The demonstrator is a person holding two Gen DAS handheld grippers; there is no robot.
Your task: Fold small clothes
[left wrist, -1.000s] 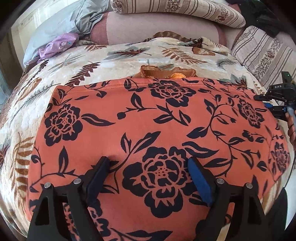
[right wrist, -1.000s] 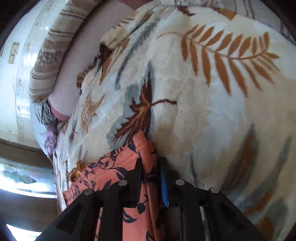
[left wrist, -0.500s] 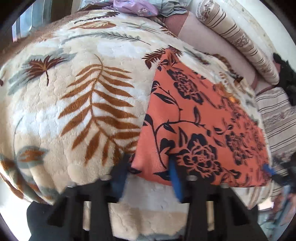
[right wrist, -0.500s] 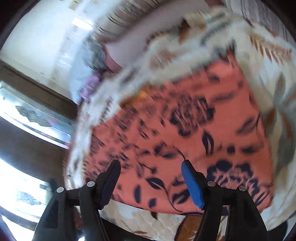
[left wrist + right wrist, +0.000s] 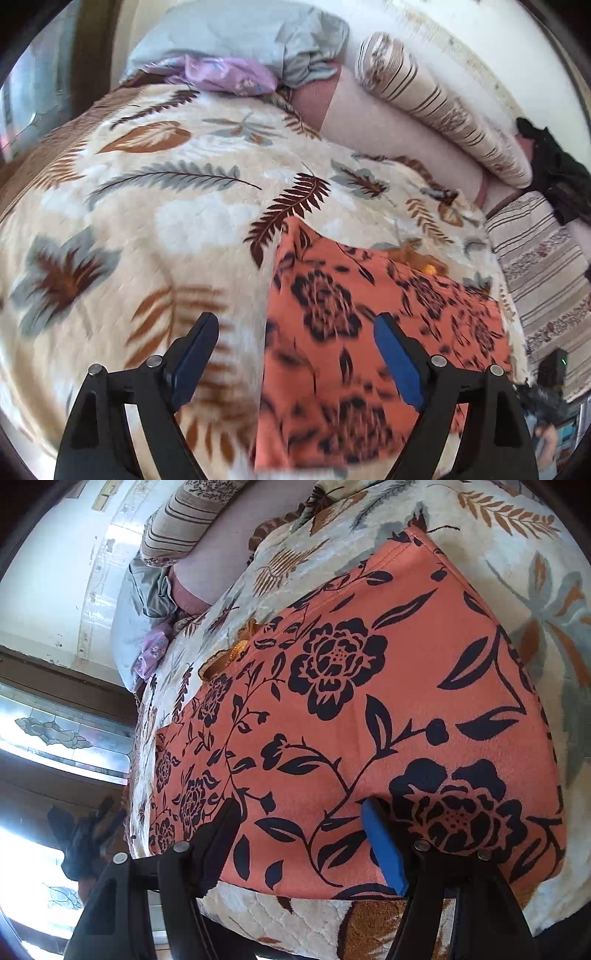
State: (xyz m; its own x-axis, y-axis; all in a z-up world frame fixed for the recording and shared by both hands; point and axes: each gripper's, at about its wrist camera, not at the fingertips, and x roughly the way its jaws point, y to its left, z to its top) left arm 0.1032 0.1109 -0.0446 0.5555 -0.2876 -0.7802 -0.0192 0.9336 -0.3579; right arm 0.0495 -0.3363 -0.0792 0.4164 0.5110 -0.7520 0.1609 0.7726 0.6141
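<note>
Left gripper (image 5: pixel 291 354): jaws wide apart, nothing between them. It hangs over the left edge of the orange floral garment (image 5: pixel 369 332), one finger above the bare leaf-print blanket (image 5: pixel 147 221), the other above the cloth. No contact that I can confirm, the lower part of this view is motion-blurred. My read: straddling that edge is a line-up for grabbing the side and folding it across, not a grip yet.

Garment lies flat on the blanket, roughly rectangular, looks already folded at least once (clean straight edges, doubled layer at the right side in the right wrist view). A tan frilly bit with a bright orange spot (image 5: pixel 417 258) sticks out from under the far edge; can't tell what it is, probably trim or an inner layer.

Long axis: in the left wrist view it runs left-right, parallel to the pillows (image 5: pixel 443 103) at the head of the bed. The far left corner peaks up slightly toward the pillows. In the right wrist view the same axis runs away from the camera, toward the window side.

Right gripper (image 5: pixel 299 834): also spread open, empty. Fingers sit over the near short end of the garment (image 5: pixel 369 701), tips low on the cloth, touching or just above, can't say which. The blanket edge (image 5: pixel 280 915) is right beneath. Likely staged to pinch this end.

Stuff at the back, a grey bundle (image 5: pixel 240 33) and a purple cloth (image 5: pixel 221 74), is well apart from the work.
</note>
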